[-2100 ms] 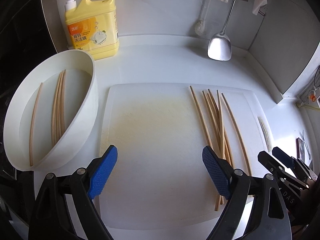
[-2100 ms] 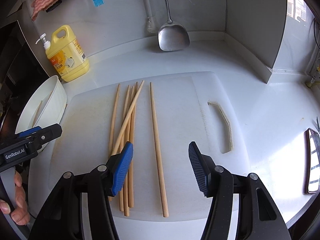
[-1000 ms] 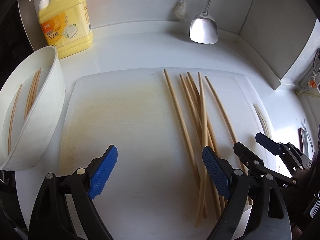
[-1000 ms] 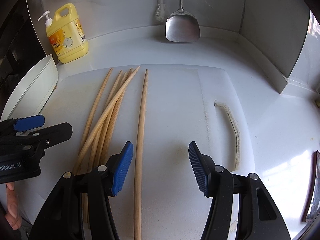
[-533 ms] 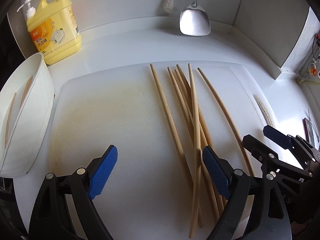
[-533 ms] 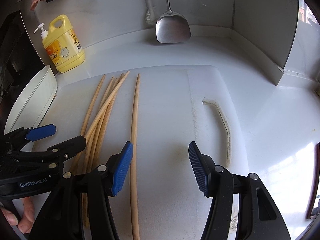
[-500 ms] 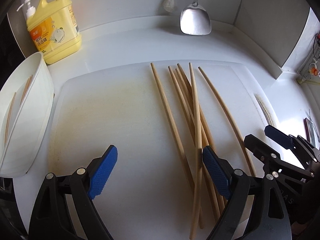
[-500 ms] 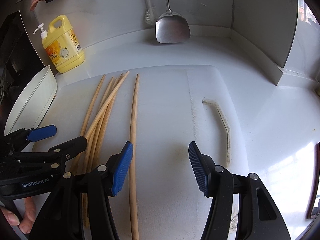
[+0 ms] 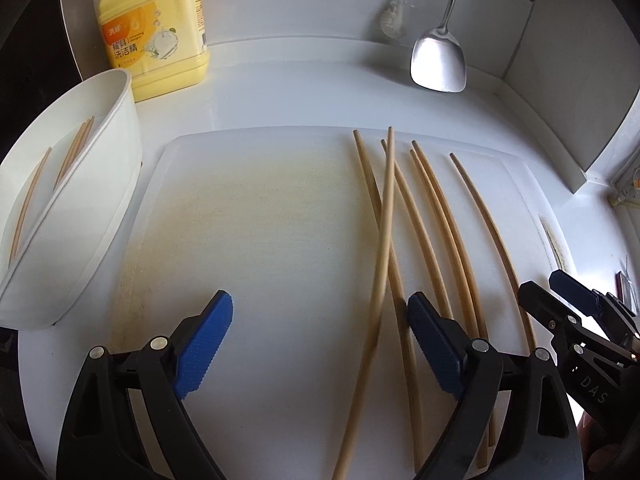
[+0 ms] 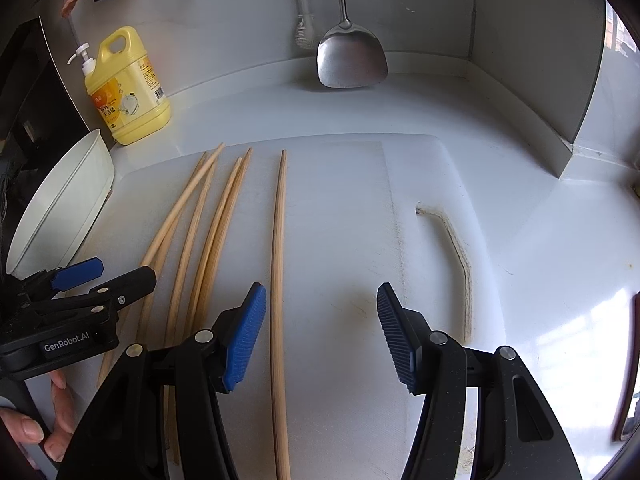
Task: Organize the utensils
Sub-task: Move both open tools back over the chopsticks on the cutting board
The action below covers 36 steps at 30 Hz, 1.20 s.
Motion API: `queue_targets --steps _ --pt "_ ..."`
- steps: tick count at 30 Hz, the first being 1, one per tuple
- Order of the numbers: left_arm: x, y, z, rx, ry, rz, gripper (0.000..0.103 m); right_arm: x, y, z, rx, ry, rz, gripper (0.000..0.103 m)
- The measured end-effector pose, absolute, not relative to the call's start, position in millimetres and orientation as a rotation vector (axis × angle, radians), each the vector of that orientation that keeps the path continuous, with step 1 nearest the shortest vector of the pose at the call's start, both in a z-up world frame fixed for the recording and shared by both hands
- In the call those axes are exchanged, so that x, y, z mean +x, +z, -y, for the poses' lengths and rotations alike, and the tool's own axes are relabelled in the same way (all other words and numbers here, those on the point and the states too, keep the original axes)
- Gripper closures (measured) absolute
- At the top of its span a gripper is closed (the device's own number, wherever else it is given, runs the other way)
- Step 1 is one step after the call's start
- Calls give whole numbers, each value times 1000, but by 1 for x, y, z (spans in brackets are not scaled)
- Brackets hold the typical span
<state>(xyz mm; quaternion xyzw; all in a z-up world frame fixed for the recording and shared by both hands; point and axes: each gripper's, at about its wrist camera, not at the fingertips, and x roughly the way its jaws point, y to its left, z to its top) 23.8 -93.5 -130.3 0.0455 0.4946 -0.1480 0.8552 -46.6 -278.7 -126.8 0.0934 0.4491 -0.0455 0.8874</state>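
Note:
Several wooden chopsticks (image 9: 424, 224) lie lengthwise on a white cutting board (image 9: 260, 216); one (image 9: 382, 240) lies crossed over the leftmost. My left gripper (image 9: 320, 340) is open and empty above the board's near edge, with the crossed chopstick between its fingers. A white oval bowl (image 9: 100, 208) at the left holds a few chopsticks (image 9: 72, 156). In the right wrist view my right gripper (image 10: 320, 336) is open and empty, with a single chopstick (image 10: 278, 264) lying just inside its left finger; the other chopsticks (image 10: 208, 232) lie to its left.
A yellow dish soap bottle (image 9: 154, 28) stands at the back left. A metal spatula (image 9: 438, 60) and a brush (image 9: 394, 24) hang against the back wall. The board's handle slot (image 10: 456, 256) is at the right. A grey wall panel (image 10: 540, 52) closes the right corner.
Both grippers moved closer over the board. The chopsticks shifted: one now lies crossed over the leftmost, and the rest are spread further apart. Both grippers stayed open.

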Motion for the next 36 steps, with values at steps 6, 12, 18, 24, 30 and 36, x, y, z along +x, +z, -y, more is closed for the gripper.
queue_targets --steps 6,12,18,24,30,36 --pt "26 -130 80 81 -291 -1028 13 -44 -127 275 183 -90 -935 48" --pt "32 -126 62 34 -263 -998 15 -40 -127 273 183 -84 -937 48" --pt "39 -131 54 47 -228 -1009 14 -38 -127 270 173 -86 -938 48" --pt "41 -134 55 95 -212 -1001 15 -32 -127 264 142 -95 -941 48" --pt "40 -133 58 116 -234 -981 20 -26 -130 255 64 -112 -947 48" --pt "34 -129 70 139 -286 -956 54 -28 -129 249 43 -85 -941 63"
